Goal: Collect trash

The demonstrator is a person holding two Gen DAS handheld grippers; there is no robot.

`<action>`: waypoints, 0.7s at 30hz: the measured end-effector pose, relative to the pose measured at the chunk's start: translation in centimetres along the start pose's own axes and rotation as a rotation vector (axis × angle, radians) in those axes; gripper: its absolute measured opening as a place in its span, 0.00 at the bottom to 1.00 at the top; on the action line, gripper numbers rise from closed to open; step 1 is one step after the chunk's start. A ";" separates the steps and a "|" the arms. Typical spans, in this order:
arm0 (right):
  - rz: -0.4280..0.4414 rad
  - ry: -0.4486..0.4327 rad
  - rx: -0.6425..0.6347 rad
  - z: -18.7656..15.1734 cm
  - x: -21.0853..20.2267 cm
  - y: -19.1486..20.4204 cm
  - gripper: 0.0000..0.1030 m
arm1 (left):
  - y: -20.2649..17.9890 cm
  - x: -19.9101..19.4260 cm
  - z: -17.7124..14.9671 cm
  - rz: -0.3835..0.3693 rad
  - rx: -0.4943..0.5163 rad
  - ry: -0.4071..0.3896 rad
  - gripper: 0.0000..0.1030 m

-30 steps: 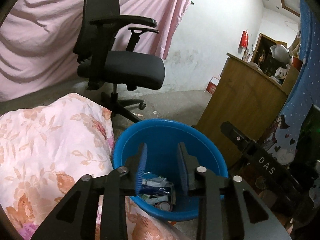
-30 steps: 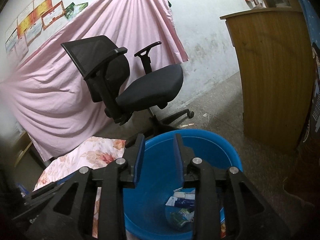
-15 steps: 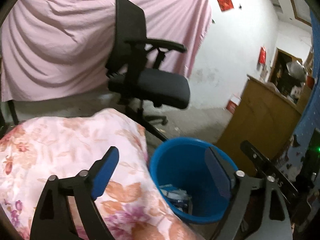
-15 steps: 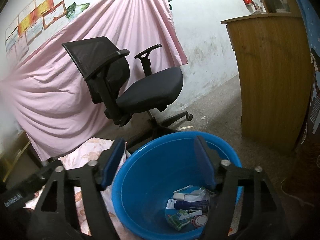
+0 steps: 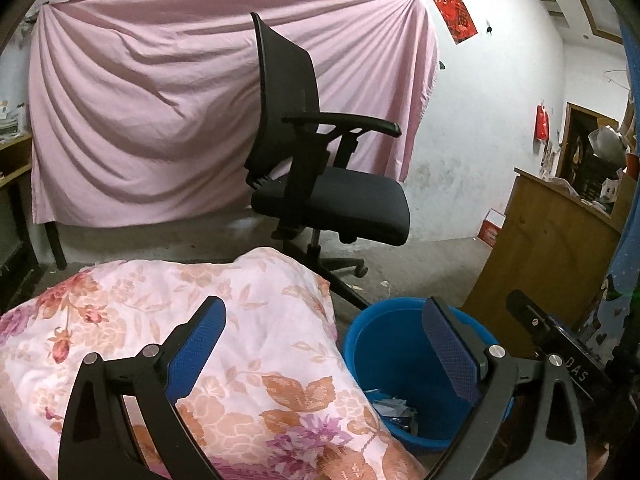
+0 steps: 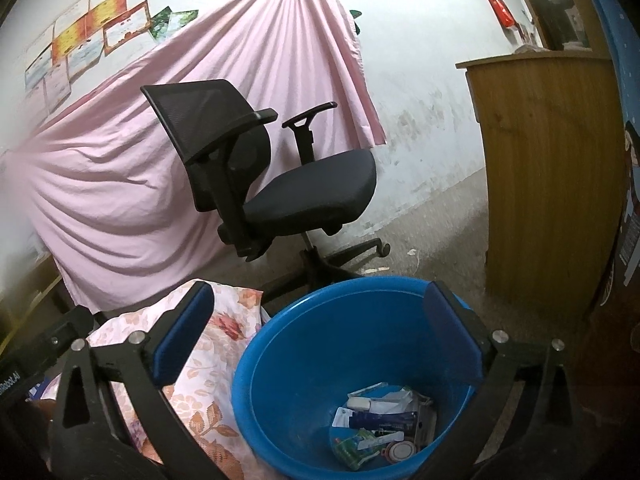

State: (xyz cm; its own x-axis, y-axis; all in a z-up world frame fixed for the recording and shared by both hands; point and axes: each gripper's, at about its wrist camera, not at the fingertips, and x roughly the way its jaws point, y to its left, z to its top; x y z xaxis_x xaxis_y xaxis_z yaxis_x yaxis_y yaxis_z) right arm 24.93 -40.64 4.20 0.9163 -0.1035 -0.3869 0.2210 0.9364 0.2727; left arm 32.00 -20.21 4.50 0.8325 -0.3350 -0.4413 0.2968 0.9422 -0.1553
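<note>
Blue plastic bin (image 6: 320,344) sits on the floor beside the floral quilt (image 5: 120,320), wrappers and tubes (image 6: 380,428) lying at its bottom (a jumbled heap). Right gripper (image 6: 316,336) and left gripper (image 5: 326,344) have both just spread wide, holding nothing.

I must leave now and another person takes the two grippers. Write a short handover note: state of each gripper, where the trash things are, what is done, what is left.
Left gripper: jaws just opened wide, nothing between them; it hangs over the edge of the floral quilt, beside the blue bucket.
Right gripper: jaws just opened wide, empty, above the blue bucket.
Trash: wrappers, a tube and small packets lie at the bottom of the bucket.
Done: those pieces are in the bucket; both grippers are free.
Left: small scraps show on the floor near the office chair; look for more trash, since these views show only part of the room.
</note>
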 end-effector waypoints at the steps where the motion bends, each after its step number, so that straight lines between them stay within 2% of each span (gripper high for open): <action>1: 0.001 -0.004 -0.002 0.0 -0.1 0.0 1.00 | 0.1 -0.1 0.0 0.005 -0.001 -0.005 0.94; 21: 0.046 -0.012 -0.011 -0.5 -2.6 2.2 1.00 | 2.4 -5.6 -1.2 0.061 -0.037 -0.050 0.95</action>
State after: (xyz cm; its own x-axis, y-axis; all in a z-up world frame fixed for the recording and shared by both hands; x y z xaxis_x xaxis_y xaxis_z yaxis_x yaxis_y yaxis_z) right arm 22.87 -38.14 5.40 0.9293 -0.0642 -0.3637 0.1749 0.9439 0.2802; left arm 27.46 -16.03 5.49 0.8711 -0.2759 -0.4062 0.2284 0.9600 -0.1622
